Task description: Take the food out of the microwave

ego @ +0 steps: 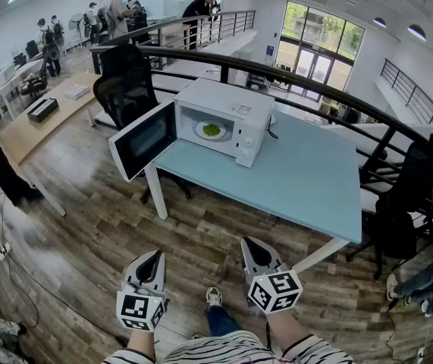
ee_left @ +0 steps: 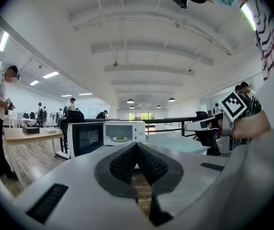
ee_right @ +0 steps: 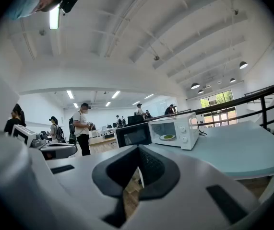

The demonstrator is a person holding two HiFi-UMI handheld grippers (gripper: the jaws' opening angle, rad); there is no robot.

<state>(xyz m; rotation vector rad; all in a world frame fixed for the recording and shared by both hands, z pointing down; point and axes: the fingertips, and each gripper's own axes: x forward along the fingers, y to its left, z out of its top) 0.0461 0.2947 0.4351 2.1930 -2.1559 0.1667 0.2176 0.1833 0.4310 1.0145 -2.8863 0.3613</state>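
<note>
A white microwave (ego: 235, 116) stands on a light blue table (ego: 307, 177), its door (ego: 144, 140) swung open to the left. Inside sits a white plate with green food (ego: 211, 130); the same plate of food (ee_left: 120, 139) shows in the left gripper view, and the plate of food (ee_right: 167, 137) in the right gripper view. My left gripper (ego: 150, 262) and right gripper (ego: 254, 250) are held low over the wood floor, well short of the table. Both are shut with nothing between the jaws. The left gripper (ee_left: 137, 147) and right gripper (ee_right: 139, 152) point roughly toward the microwave.
Black office chairs (ego: 125, 82) stand behind the microwave's open door. A curved black railing (ego: 315, 89) runs behind the table. A wooden desk (ego: 42, 120) is at the left, with several people (ego: 117, 10) far off. Another dark chair (ego: 406, 203) is at the right.
</note>
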